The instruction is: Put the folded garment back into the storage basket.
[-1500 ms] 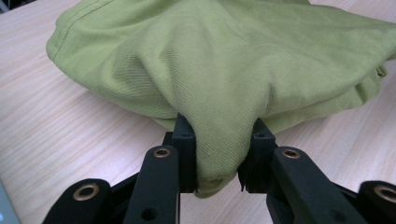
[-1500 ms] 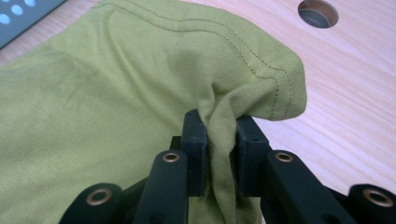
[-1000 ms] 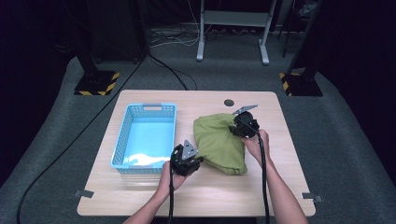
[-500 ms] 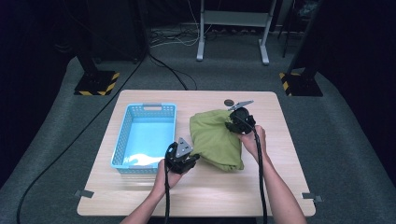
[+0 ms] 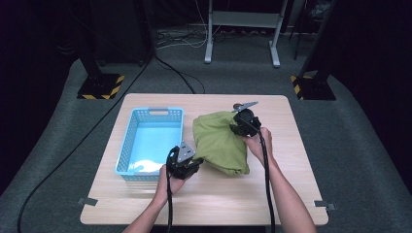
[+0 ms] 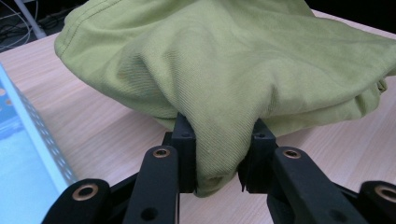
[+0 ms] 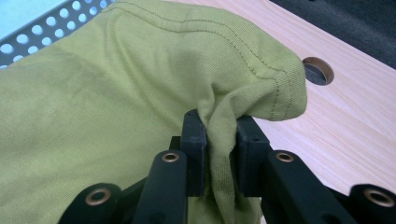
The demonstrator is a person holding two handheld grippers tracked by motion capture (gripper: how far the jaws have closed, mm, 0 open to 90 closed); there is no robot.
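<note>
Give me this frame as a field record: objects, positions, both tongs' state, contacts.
surface: wooden table
garment: green cloth, bunched, on the table right of the basket
basket: blue perforated basket, left half of the table, cloth not in it
left tongs: jaws closed on a fold at the cloth's near-left edge
right tongs: jaws closed on a pinch of fabric next to the stitched hem at the far-right corner
table hole: round grommet, just beyond the right-hand grip
hands: one on each tool, entering from the near edge
</note>
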